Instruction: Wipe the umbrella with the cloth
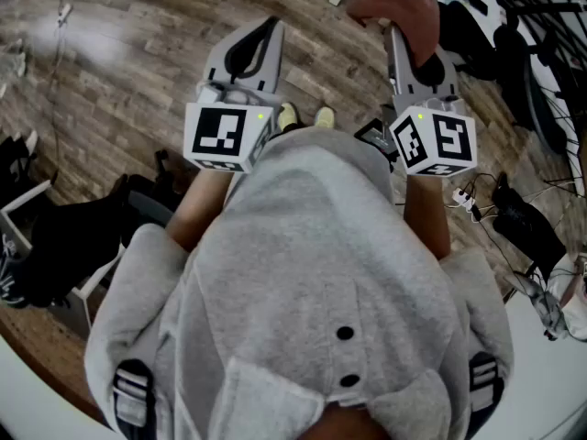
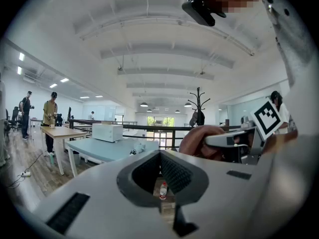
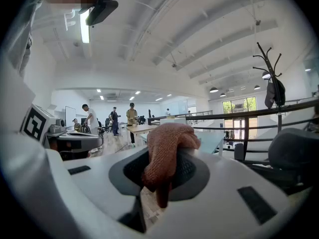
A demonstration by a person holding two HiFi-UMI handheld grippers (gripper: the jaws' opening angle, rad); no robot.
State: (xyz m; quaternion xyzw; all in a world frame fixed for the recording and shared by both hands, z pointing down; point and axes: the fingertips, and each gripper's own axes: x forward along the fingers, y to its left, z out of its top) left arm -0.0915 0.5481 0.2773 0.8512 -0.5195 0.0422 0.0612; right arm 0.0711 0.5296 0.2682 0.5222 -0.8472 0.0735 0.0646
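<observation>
While both grippers are held out ahead of the grey hoodie [image 1: 321, 273], only one is loaded.

- Left gripper [image 1: 267, 27] [image 2: 159, 154]: jaws closed tip to tip, nothing clamped. Through the gap behind the tips a small bottle [image 2: 163, 190] is seen, far off on the floor.
- Right gripper [image 1: 396, 27] [image 3: 167, 159]: jaws clamped on the cloth [image 1: 404, 9] [image 3: 165, 146]. The reddish-brown fabric is bunched over the tips and hangs below them, so the pads are largely covered in both views.
- Umbrella: not picked out with certainty in any view. A dark shape with thin ribs [image 1: 541, 53] is cut off at the head view's top right edge and is too dark to be named.
- The lower half of the head view is blocked by the hoodie, so the wooden floor [image 1: 119, 62] is seen only around it. Only shoe tips [image 1: 305, 115] are seen between the marker cubes.
- Background, small and distorted: a pale table [image 2: 97, 149] with a white box [image 2: 107, 132] on it, a coat stand [image 2: 198, 107] [image 3: 271, 78], and standing people [image 3: 112, 119] whose activity is not readable.
</observation>
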